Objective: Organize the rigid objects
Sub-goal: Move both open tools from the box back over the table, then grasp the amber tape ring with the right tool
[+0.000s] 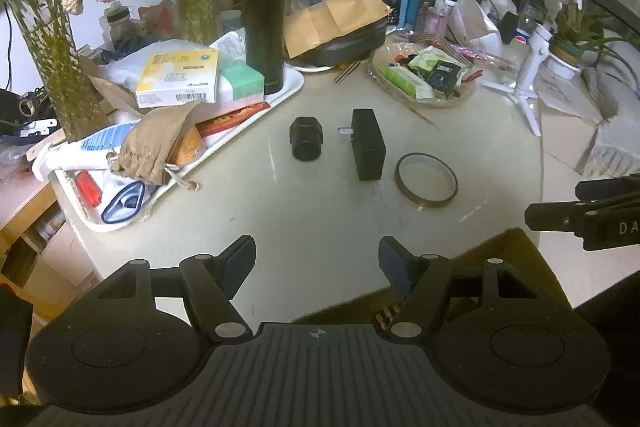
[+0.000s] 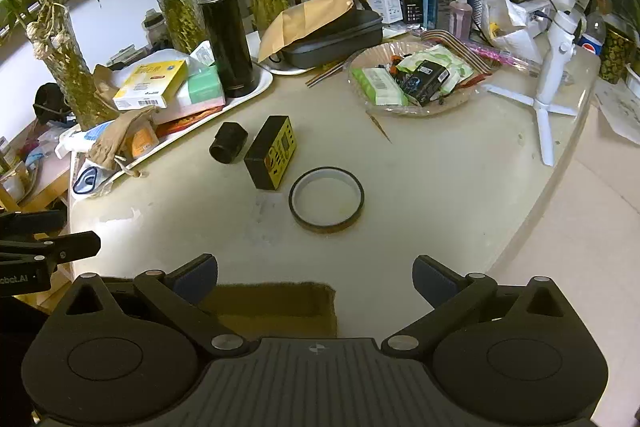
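Observation:
Three loose items lie in a row mid-table. A short black cylinder (image 1: 305,143) (image 2: 228,142) is on the left. A black box with a yellow face and plug prongs (image 1: 368,149) (image 2: 271,157) stands beside it. A dark tape ring (image 1: 425,179) (image 2: 326,199) lies flat on the right. My left gripper (image 1: 318,263) hovers open near the table's front edge, nothing between its fingers. My right gripper (image 2: 316,281) is also open and empty, above a brown cardboard box (image 2: 276,303) at the edge. Each gripper shows at the other view's side.
A white tray (image 1: 294,83) at the left holds a black thermos (image 1: 264,23), boxes and a cloth pouch. Vases of plants stand behind it. A clear dish of packets (image 2: 416,79), a dark case under a brown envelope (image 2: 320,23) and a white tripod (image 2: 554,67) crowd the back.

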A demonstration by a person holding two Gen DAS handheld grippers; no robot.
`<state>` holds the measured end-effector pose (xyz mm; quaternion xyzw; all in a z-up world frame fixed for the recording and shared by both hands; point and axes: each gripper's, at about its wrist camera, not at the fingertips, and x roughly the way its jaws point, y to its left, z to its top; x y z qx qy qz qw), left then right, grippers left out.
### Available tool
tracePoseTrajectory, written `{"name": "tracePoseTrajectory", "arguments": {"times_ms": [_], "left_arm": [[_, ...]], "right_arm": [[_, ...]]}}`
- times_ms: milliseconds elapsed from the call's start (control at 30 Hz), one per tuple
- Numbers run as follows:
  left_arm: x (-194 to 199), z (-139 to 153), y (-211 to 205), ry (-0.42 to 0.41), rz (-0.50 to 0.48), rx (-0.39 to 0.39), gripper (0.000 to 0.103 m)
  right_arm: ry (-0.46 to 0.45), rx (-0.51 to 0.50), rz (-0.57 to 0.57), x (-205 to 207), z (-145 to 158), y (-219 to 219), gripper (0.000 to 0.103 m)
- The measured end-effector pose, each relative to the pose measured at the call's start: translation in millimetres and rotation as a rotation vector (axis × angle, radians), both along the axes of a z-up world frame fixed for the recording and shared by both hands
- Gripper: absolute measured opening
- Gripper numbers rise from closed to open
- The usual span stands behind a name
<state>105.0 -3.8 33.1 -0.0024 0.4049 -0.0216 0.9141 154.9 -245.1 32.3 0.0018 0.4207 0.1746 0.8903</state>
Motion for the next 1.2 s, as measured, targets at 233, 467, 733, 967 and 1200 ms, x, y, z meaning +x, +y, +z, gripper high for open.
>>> {"name": "tracePoseTrajectory", "arguments": {"times_ms": [233, 467, 733, 967, 1200], "left_arm": [[13, -2, 8, 0.001, 0.007, -0.007, 0.068], [21, -5, 13, -0.004, 0.006, -0.018, 0.068], [32, -14, 15, -0.008, -0.016, -0.044, 0.080], [43, -22, 16, -0.009, -0.025, -0.043, 0.080], [52, -31, 24, -0.007, -0.012, -0.030, 0.080]], "right_arm": [[0.000, -0.012, 0.009, 16, -4, 6, 0.103], [0.005, -0.026, 0.022, 32, -9, 10, 0.103], [0.023, -0.047, 0.032, 53, -22, 16, 0.103], [0.048, -0.059, 0.045, 73, -37, 23, 0.103], [0.081, -0.067, 0.059, 96, -58, 31, 0.103]]}}
